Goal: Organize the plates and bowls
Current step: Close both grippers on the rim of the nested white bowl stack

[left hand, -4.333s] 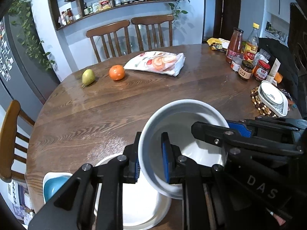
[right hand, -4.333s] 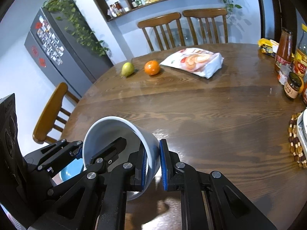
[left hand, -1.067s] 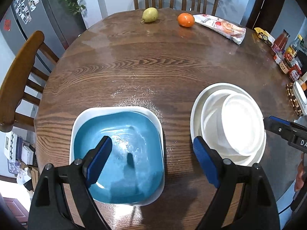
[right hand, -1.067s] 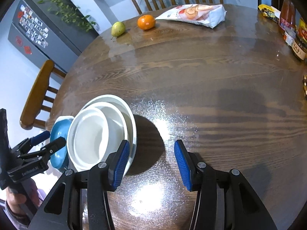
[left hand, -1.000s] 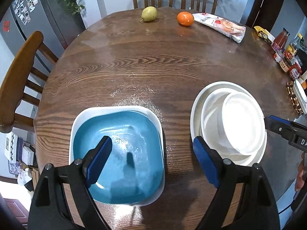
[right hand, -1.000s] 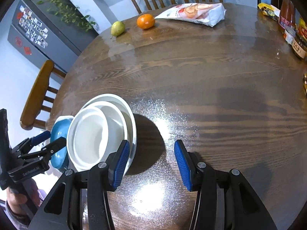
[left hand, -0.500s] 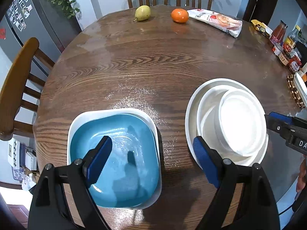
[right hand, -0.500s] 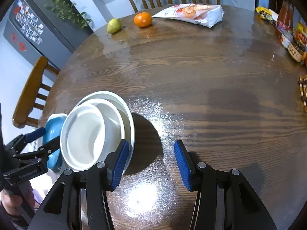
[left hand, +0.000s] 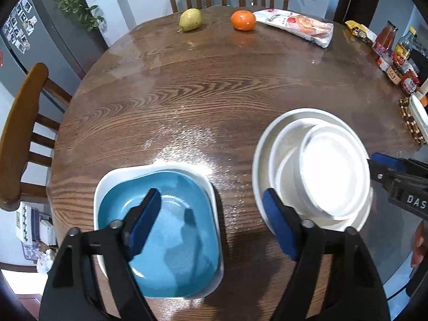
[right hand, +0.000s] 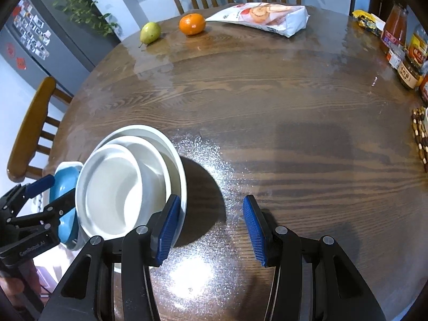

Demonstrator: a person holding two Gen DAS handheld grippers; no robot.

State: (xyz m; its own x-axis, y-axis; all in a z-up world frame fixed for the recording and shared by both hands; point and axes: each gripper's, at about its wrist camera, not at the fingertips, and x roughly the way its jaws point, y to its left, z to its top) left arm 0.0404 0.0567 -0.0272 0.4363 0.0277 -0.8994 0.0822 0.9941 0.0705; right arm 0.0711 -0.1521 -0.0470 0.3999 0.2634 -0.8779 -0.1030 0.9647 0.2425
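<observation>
Left gripper, jaws closing, straddles the square blue dish's right rim; right gripper open, empty, near stacked white bowls.

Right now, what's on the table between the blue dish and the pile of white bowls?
Nothing: just bare shiny wooden table between the blue dish and the white bowls. The left wrist view shows it.

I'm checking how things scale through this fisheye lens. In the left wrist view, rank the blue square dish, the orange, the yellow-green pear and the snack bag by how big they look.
1. Blue square dish, though nearest the camera.
2. Snack bag.
3. Orange and yellow-green pear look alike; no ranking.
</observation>
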